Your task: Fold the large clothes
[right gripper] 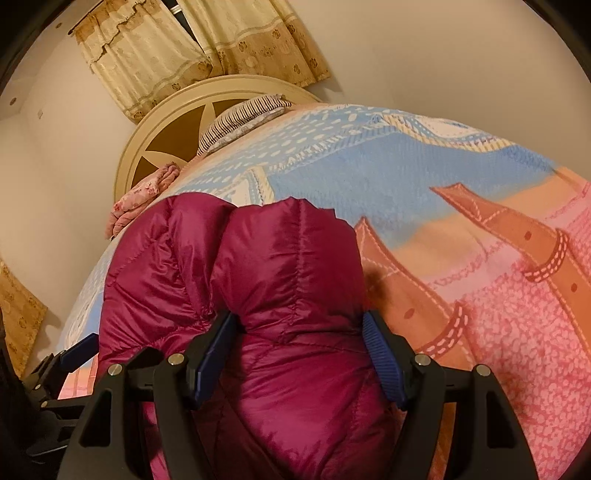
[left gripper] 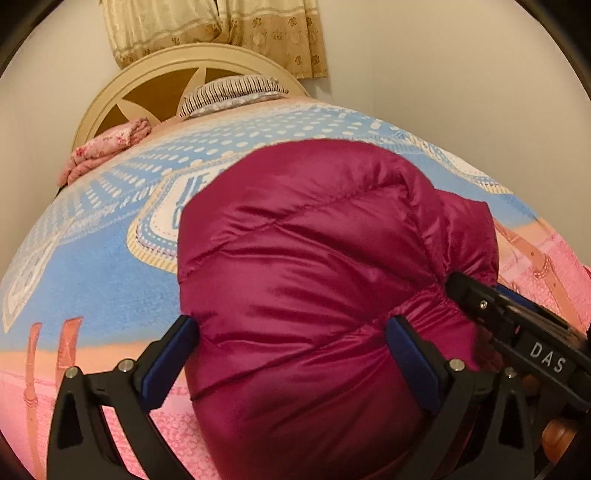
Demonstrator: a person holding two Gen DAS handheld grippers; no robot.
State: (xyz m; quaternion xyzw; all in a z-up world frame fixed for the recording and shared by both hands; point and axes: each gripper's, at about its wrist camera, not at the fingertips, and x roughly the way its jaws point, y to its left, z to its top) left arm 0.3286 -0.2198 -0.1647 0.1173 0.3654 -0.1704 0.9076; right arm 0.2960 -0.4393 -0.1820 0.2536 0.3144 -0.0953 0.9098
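A magenta puffer jacket (left gripper: 314, 277) lies bundled on the bed (left gripper: 92, 266), its quilted, glossy bulk resting on a bedspread printed in blue, peach and pink with belt-like straps; the left gripper (left gripper: 291, 343) has its jaws spread wide around the near end of the bundle, the blue pads (left gripper: 166, 354) pressing into the fabric on either side, so it appears to hold a thick fold of the jacket; the right gripper (right gripper: 299, 347) likewise stands with its jaws well apart and a rounded lobe of the jacket between them, the left pad sunk into a crease and the right pad against the lobe's edge, though how firmly that pad presses is hard to judge from this close; in the left wrist view the right gripper's black body enters from the right, touching the jacket's side, and in the right wrist view the left gripper shows at the lower left edge, beside the bundle; at the head of the bed a striped pillow (left gripper: 232, 92) leans against the cream, arched headboard (left gripper: 147, 81), a folded pink floral cloth (left gripper: 107, 147) lies near the bed's left edge, and beige patterned curtains (left gripper: 221, 33) hang on the wall behind.
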